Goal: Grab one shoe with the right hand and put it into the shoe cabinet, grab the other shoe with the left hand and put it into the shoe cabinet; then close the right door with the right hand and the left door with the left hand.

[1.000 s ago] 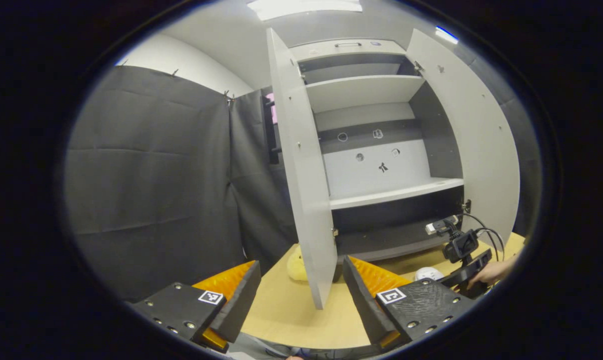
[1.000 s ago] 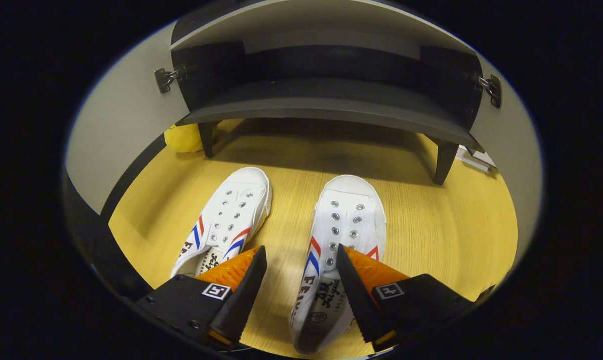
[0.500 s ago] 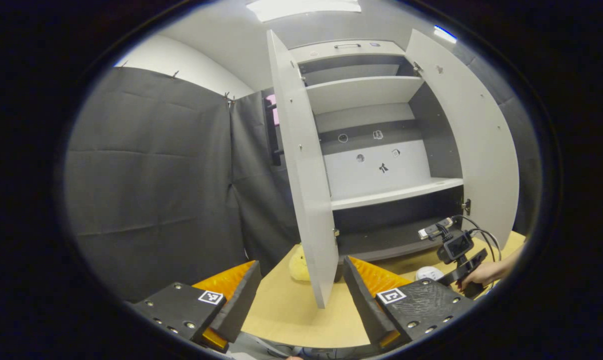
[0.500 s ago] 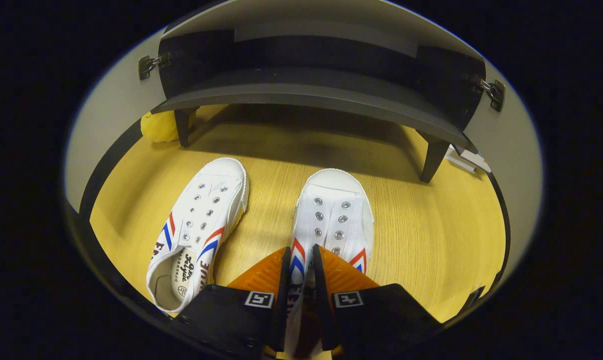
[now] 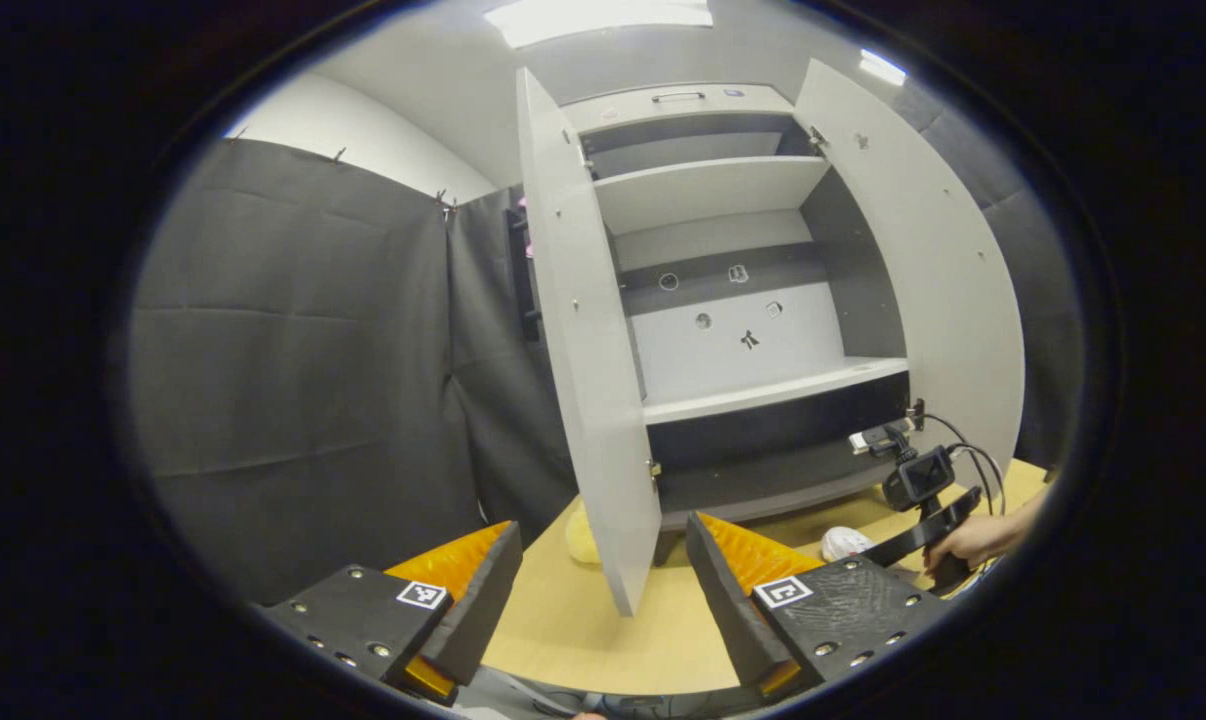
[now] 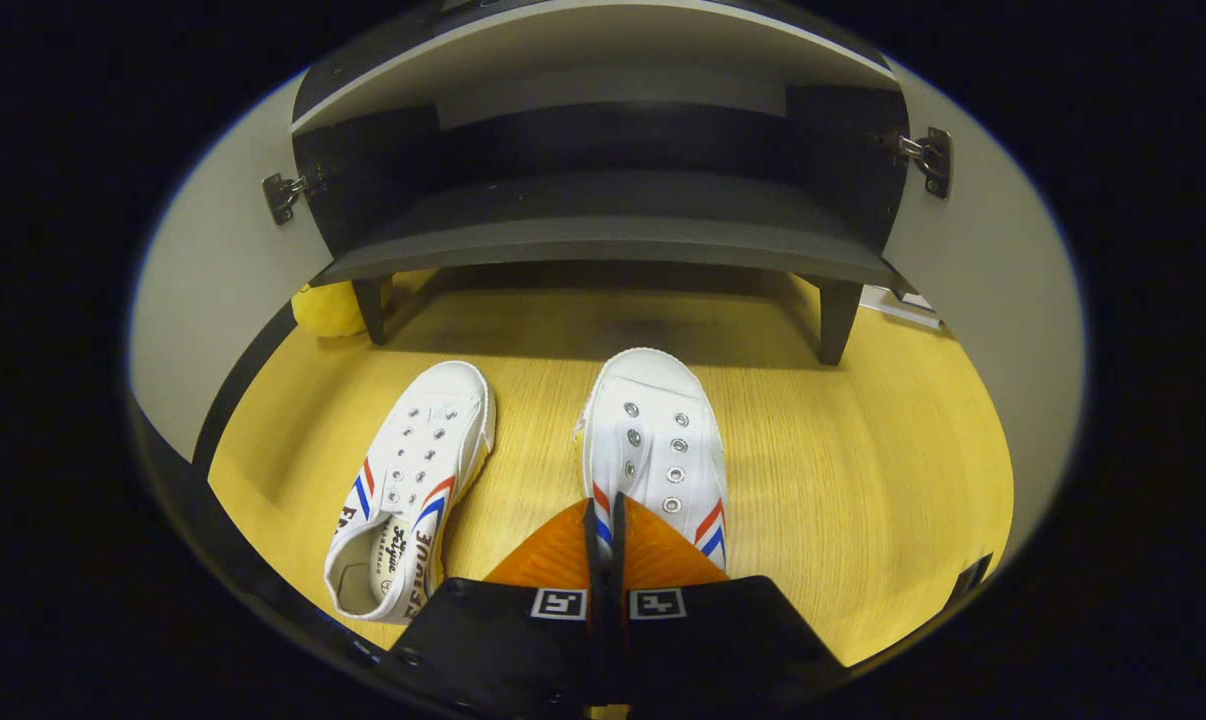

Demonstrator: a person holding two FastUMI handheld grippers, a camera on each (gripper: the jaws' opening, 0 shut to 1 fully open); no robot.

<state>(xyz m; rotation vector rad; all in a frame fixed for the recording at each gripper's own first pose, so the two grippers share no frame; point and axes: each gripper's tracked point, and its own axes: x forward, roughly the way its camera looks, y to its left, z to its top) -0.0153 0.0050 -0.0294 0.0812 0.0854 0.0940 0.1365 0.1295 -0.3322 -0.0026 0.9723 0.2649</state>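
Two white canvas shoes with red and blue stripes lie on the wooden table in front of the shoe cabinet [image 6: 603, 235]. In the right gripper view my right gripper [image 6: 603, 520] is shut on the side wall by the opening of the right-hand shoe [image 6: 653, 440]. The left-hand shoe [image 6: 413, 480] lies free beside it. In the left gripper view my left gripper [image 5: 598, 580] hangs open and empty, well back from the cabinet [image 5: 753, 340]. Its left door [image 5: 588, 340] and right door [image 5: 923, 270] stand wide open. Farther off are a hand holding the right gripper [image 5: 923, 490] and a shoe's toe [image 5: 848, 543].
A yellow soft object [image 6: 328, 305] lies by the cabinet's front left leg, also seen behind the left door as a yellow object [image 5: 578, 535]. The cabinet stands on short dark legs [image 6: 833, 320]. Its shelves [image 5: 773, 390] are bare. Black cloth [image 5: 293, 370] hangs on the left.
My right gripper went from open around the right-hand shoe's side wall to shut on it. The left gripper stayed open and shifted only slightly.
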